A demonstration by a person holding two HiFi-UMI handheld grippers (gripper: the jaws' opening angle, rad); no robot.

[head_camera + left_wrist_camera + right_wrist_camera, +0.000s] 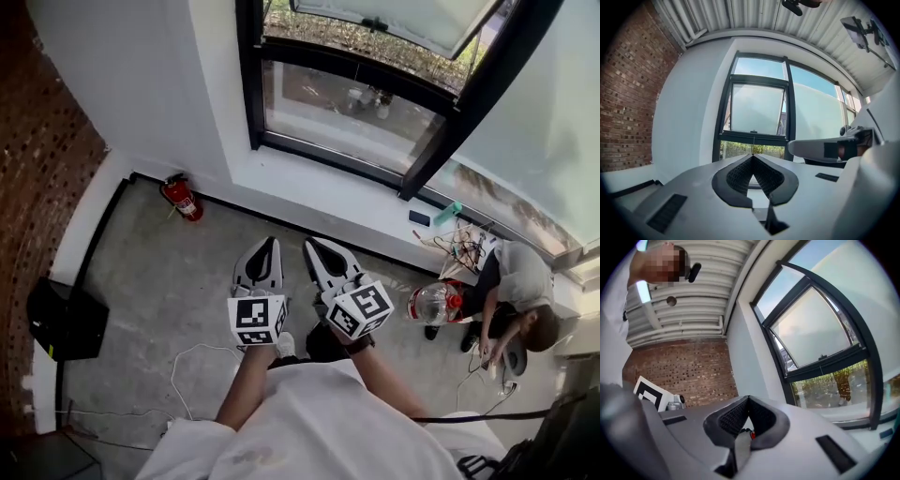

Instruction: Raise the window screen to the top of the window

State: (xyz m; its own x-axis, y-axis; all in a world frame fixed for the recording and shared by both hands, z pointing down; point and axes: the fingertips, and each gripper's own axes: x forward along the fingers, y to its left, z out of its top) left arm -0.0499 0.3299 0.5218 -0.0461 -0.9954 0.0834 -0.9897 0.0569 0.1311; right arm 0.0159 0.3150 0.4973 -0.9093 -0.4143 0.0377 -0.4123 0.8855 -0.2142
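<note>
Overhead, the left tongs (pixel 266 249) and the right tongs (pixel 319 251) lie side by side above the grey floor (pixel 169 281). Each is closed tip to tip, with nothing between. Each carries a cube (pixel 255 319) printed with black-and-white square markers. Ahead, well apart from both, the black-framed window (pixel 347 98) stands above a white sill (pixel 309 192). The window screen cannot be told from the pale panel (pixel 757 108) in the frame. A red fire extinguisher (pixel 181 198) lies by the wall.

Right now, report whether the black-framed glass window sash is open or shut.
Open. The black-framed glass window sash angles outward from its frame in the head view, bottom edge pushed out; both gripper views show it tilted.
</note>
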